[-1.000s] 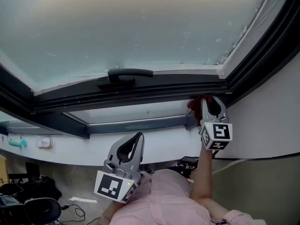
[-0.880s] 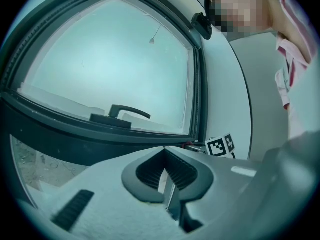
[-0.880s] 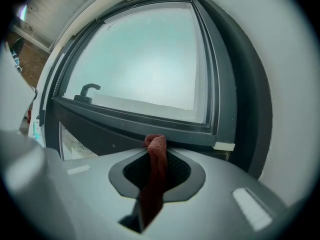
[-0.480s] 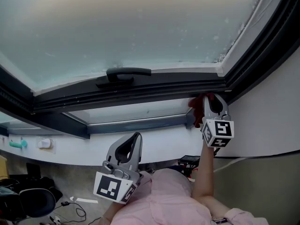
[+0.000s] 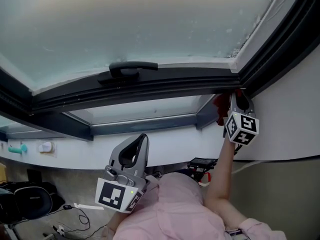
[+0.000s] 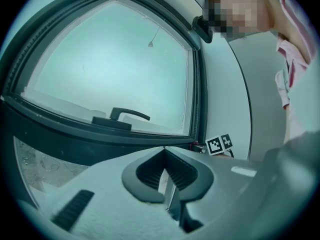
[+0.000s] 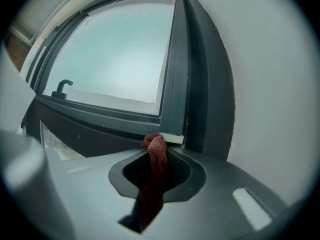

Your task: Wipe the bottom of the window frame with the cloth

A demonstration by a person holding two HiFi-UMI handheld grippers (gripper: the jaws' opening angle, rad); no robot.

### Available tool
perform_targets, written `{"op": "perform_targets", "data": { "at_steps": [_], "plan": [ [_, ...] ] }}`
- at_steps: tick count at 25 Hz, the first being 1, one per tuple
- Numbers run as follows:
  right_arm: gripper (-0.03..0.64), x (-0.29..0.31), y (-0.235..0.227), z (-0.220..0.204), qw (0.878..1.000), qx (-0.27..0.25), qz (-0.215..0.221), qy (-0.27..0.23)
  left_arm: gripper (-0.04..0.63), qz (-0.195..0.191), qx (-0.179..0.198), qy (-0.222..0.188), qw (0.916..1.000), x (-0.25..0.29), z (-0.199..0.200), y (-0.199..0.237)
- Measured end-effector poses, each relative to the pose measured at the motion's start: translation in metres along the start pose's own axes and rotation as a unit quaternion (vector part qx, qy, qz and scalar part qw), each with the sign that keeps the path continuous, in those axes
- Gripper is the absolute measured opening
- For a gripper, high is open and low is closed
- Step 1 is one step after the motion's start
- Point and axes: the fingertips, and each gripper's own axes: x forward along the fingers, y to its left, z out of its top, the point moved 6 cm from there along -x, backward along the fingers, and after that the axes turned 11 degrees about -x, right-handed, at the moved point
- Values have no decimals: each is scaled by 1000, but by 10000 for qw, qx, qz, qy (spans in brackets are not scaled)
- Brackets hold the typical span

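Your right tool clamped the soft, light cloth, bunched thick for a firm hold, at the window frame's bottom right corner.

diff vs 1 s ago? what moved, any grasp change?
The right gripper, shut on the red cloth, slid rightward along the bottom of the window frame into its right corner. Nothing taken or let go. The left gripper stayed low, shut and empty, away from the frame.
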Motion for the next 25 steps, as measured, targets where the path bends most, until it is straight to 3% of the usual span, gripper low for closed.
{"op": "perform_targets", "data": {
  "at_steps": [15,25],
  "plan": [
    [51,-12,6,0,9985,36,531,-98,0,284,-93,129,9995,-28,-15,4],
    [52,-78,79,2,9830,338,1793,-200,0,393,-252,249,9986,-49,-21,21]
  ]
}}
